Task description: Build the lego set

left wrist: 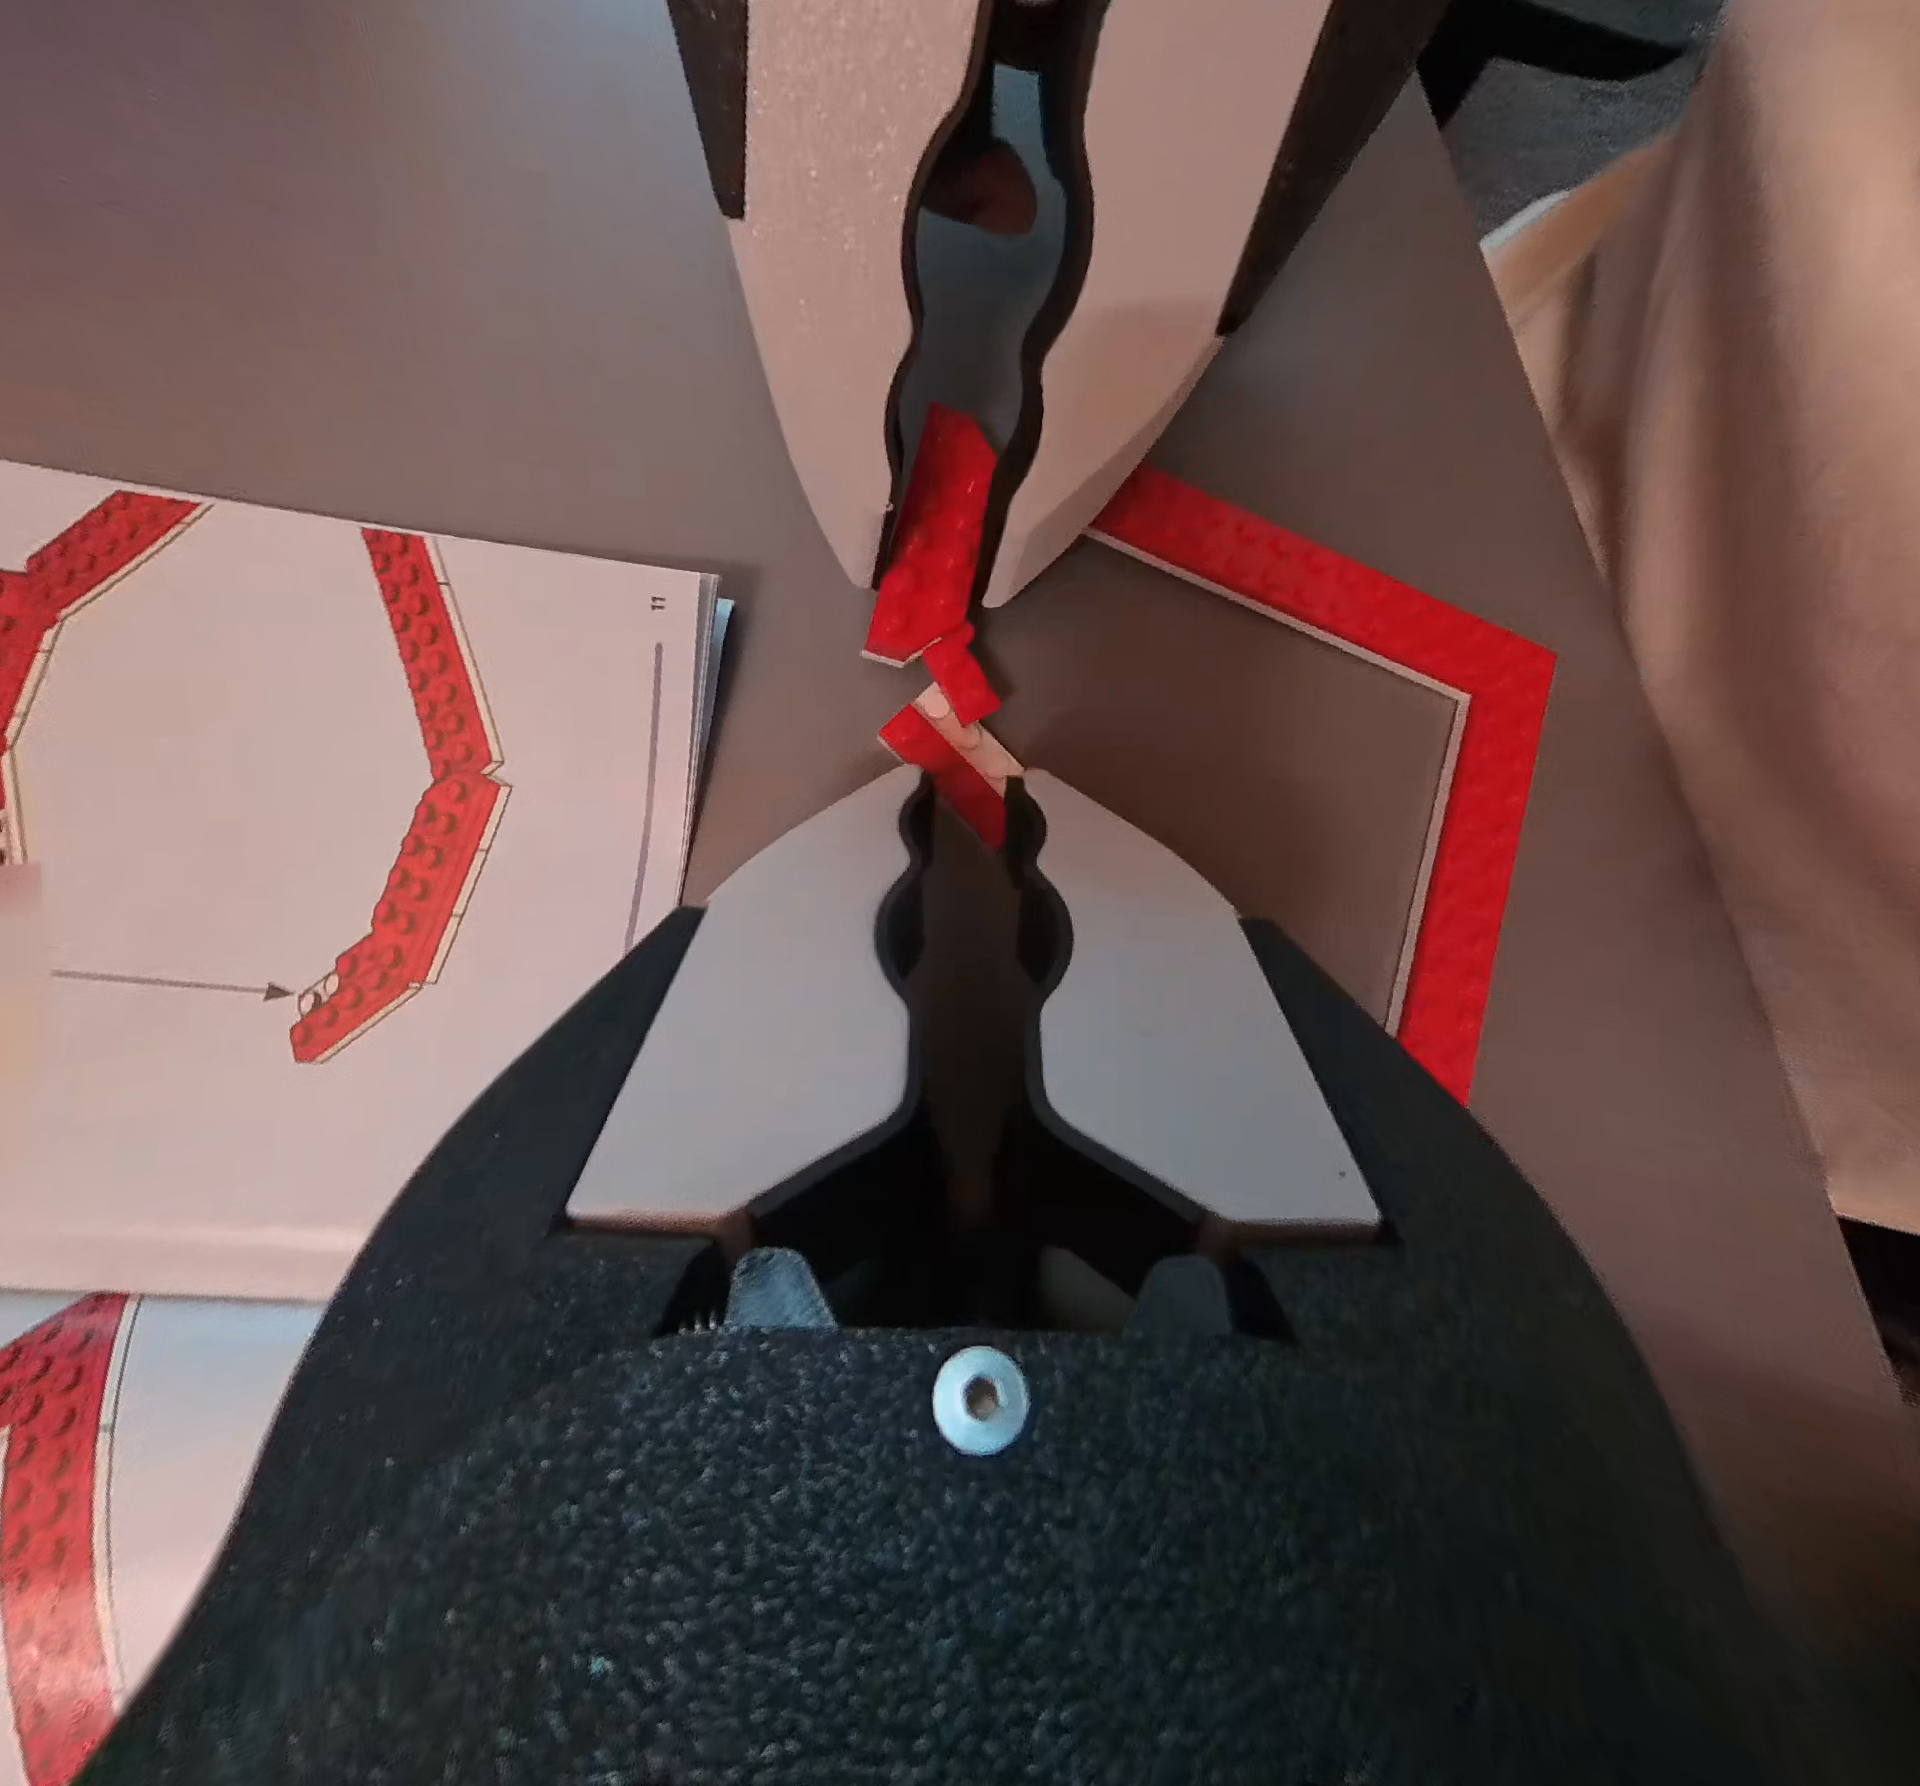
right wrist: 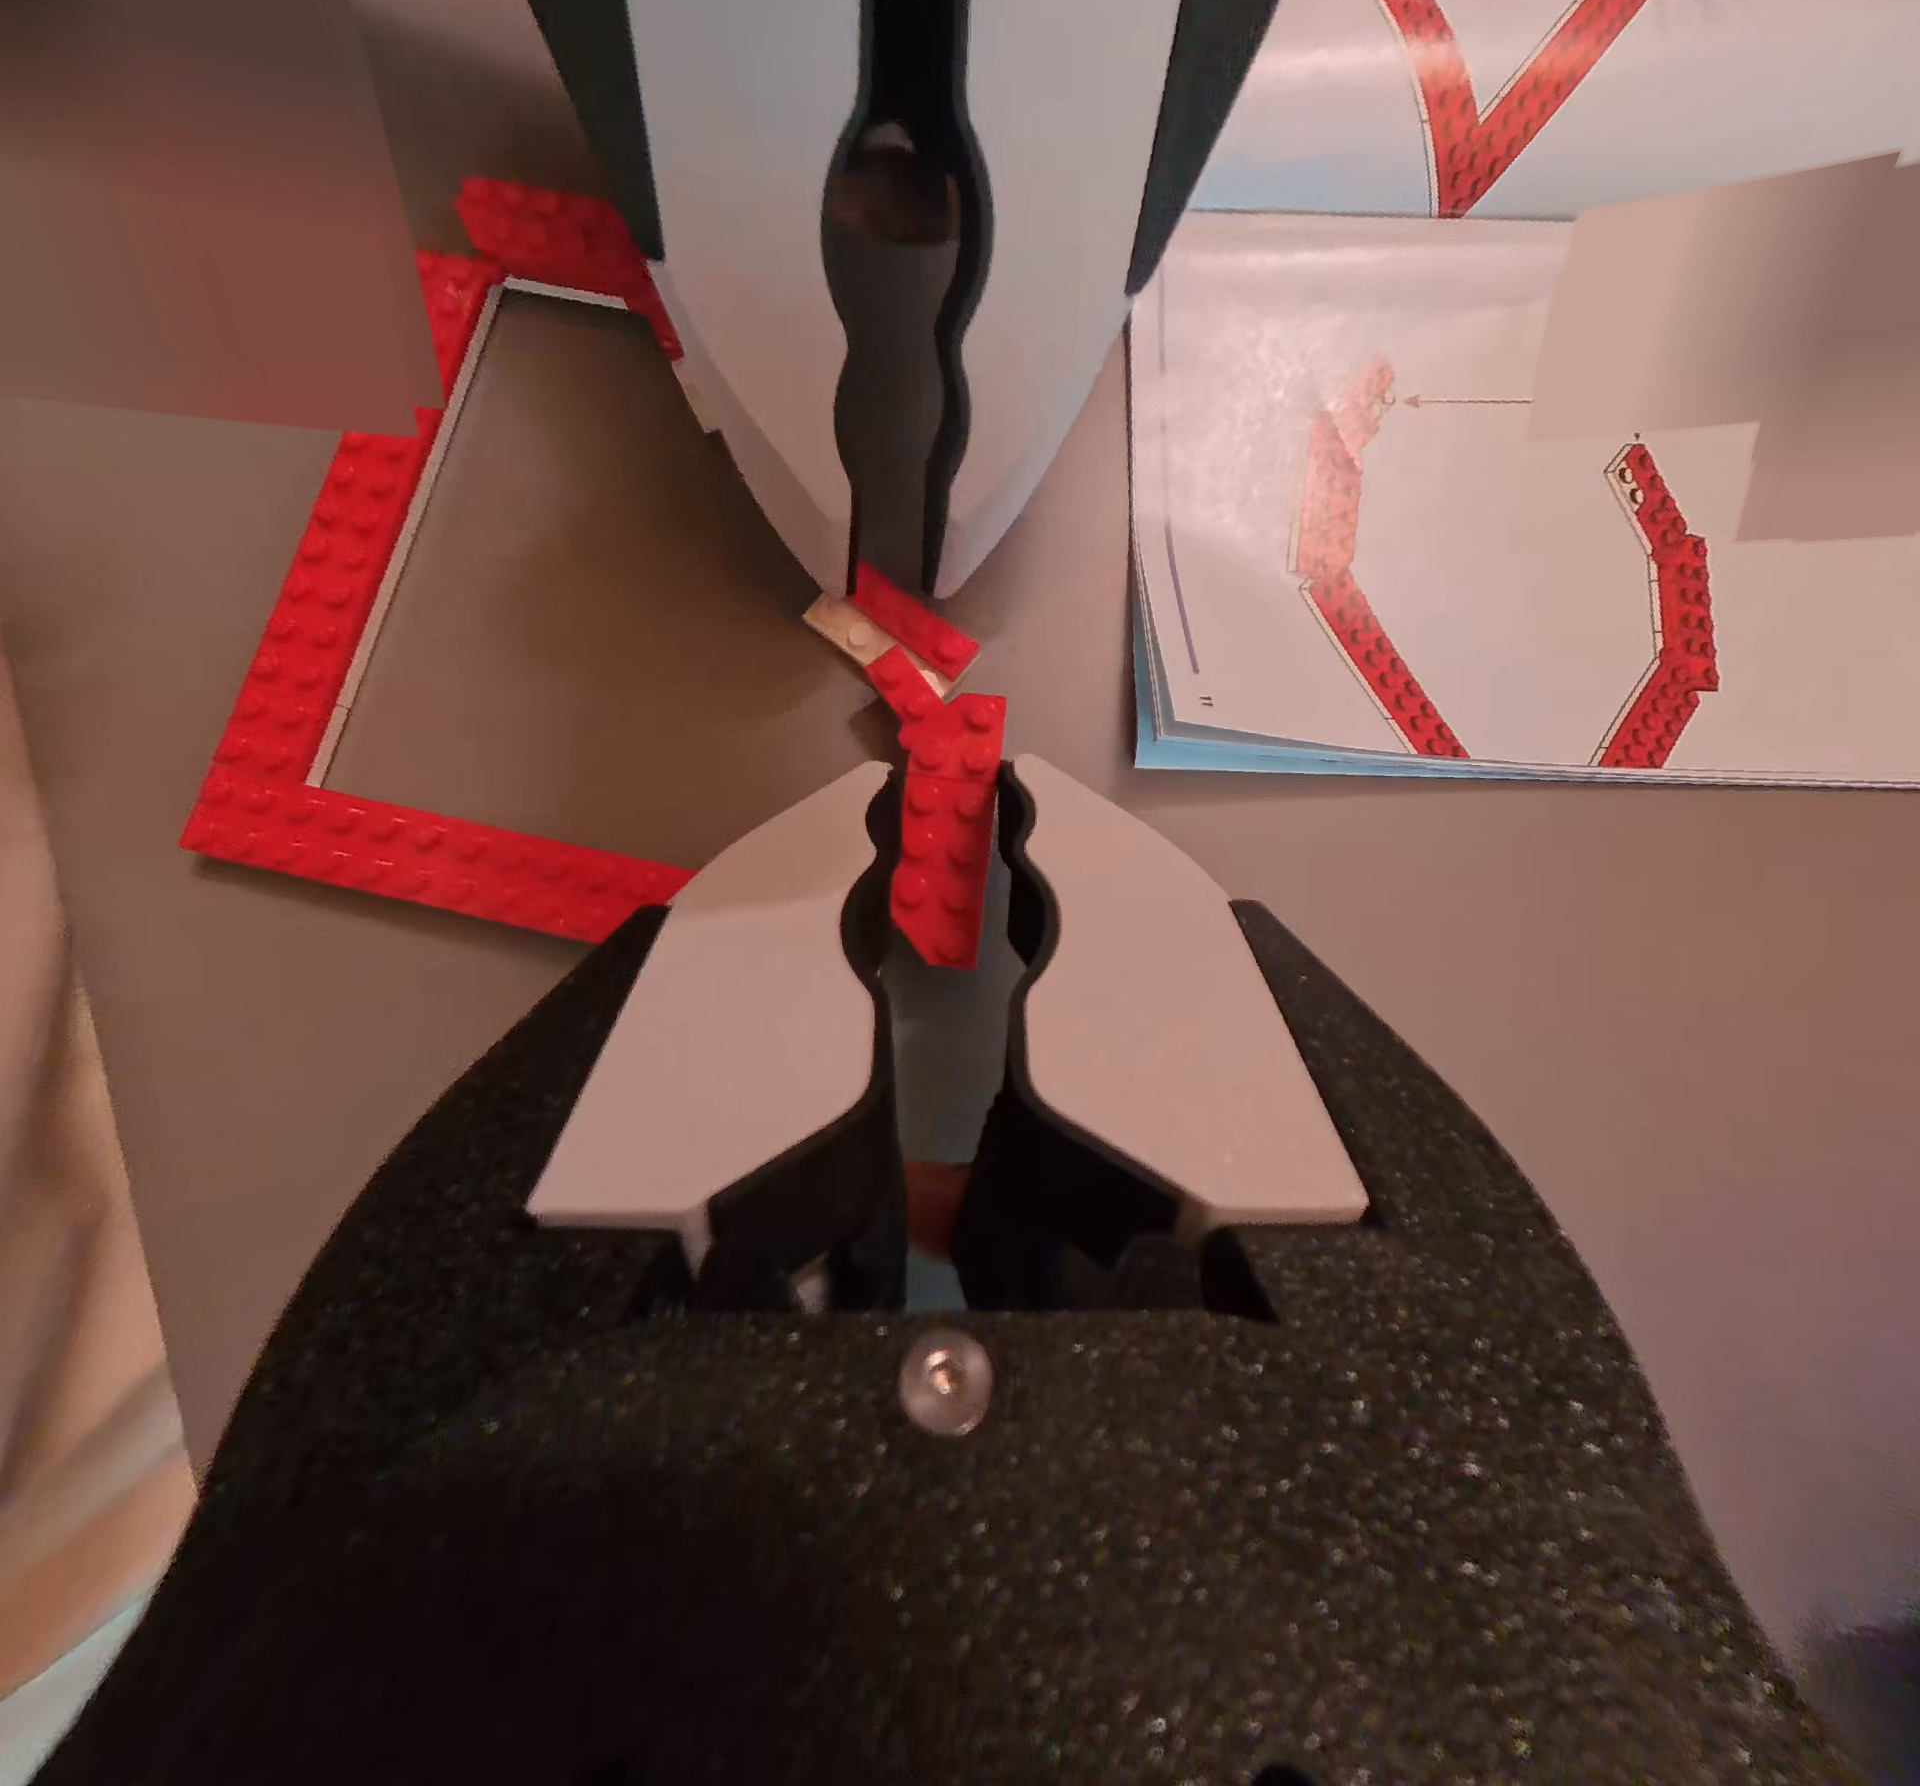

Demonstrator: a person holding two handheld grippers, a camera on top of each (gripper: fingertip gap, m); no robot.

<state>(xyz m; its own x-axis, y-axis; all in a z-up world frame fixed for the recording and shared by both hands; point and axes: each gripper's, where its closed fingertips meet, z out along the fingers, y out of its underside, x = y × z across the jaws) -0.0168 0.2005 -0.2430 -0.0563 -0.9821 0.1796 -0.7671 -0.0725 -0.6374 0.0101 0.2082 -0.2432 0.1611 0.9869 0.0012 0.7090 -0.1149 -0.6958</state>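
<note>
My left gripper (left wrist: 966,775) is shut on a short red plate section with a tan underlayer (left wrist: 916,735), which also shows in the right wrist view (right wrist: 914,630). My right gripper (right wrist: 951,768) is shut on a longer red studded plate (right wrist: 940,863), seen from the left wrist view (left wrist: 935,531) too. The two grippers face each other tip to tip above the table. The held pieces meet at a small red plate (left wrist: 961,676) between the tips. In each view the other gripper comes in from the top: the right one (left wrist: 932,593), the left one (right wrist: 888,590).
A partly built red frame with a tan lower layer (right wrist: 312,614) lies flat on the grey table (right wrist: 1455,1009); it also shows in the left wrist view (left wrist: 1475,749). An open instruction booklet (left wrist: 312,801) (right wrist: 1455,541) lies on the other side. A person's beige clothing (left wrist: 1766,489) is close by. Left and right tips are no more than a few centimetres apart.
</note>
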